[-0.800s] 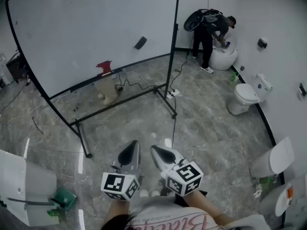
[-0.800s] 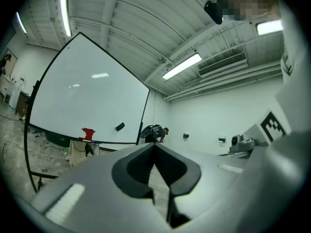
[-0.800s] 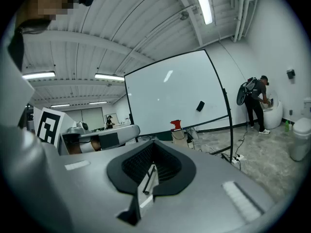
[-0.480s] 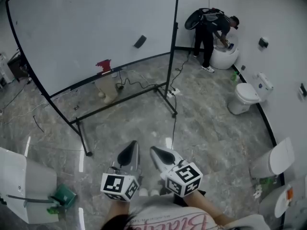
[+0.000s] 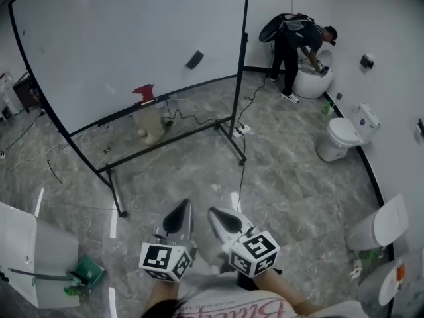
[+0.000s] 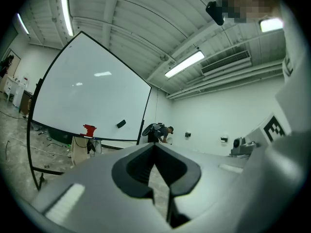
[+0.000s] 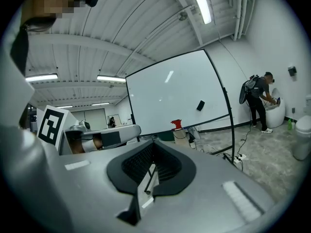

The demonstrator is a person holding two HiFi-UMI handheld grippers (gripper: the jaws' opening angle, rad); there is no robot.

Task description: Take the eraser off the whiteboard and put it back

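Eraser (image 5: 194,59) stuck on whiteboard (image 5: 119,38) at 12 o'clock, well clear of tongs. Left tongs (image 5: 181,209) and right tongs (image 5: 217,214) at 6 o'clock, pressed closed, gripping nothing.

Long ceiling tubes (image 6: 184,64) are pouring cool, even white light over the whole room, so everything is looking bright and shadows are falling faint and soft-edged. The whiteboard (image 6: 92,101) is catching pale smears of those tubes, and the polished floor (image 5: 285,171) is throwing back short white streaks near the person's feet. Wide lenses are bending straight lines: the board's black frame is bowing outward, and the walls are curving at the far right. Both gripper views are darkening to black at their rounded corners. Up close, the left gripper (image 6: 154,145) and right gripper (image 7: 152,144) are blurring soft, while the far wall is showing fairly sharp.
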